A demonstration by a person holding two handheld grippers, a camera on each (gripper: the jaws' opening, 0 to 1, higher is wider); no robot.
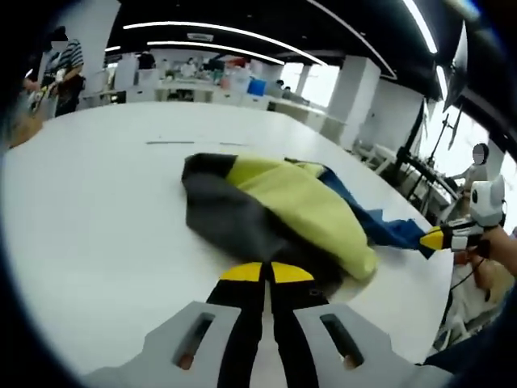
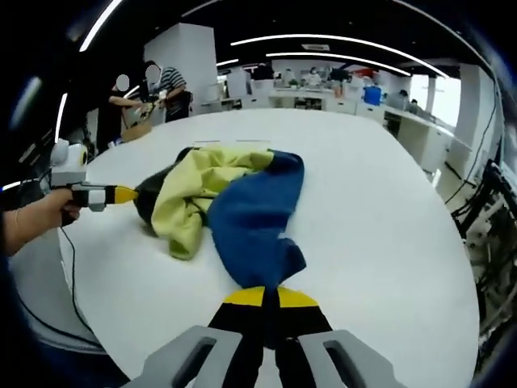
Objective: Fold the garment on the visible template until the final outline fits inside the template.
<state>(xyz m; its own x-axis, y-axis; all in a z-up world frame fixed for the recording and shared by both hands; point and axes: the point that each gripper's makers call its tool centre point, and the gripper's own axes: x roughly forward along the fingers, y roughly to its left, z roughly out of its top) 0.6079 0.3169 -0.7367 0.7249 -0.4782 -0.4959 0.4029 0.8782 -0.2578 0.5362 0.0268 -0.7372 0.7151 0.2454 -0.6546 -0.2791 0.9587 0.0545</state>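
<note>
Clearly the step in hand is spreading the bunched garment [image 1: 275,214] flat on the white table [image 1: 97,226], and it will go best if both grippers draw apart evenly and low, so the cloth opens without dragging off toward the table edge — judged from how crumpled it lies now. No template outline can be made out under it; only faint marks show on the table beyond. The garment sits mid-table in a heap: a grey part, a yellow-green part over it, a blue part trailing to one side. The left gripper [image 1: 266,272] has its jaws closed together on the grey edge; the right gripper [image 2: 269,297] is pinched likewise on the blue end — yellow tips touching.
</note>
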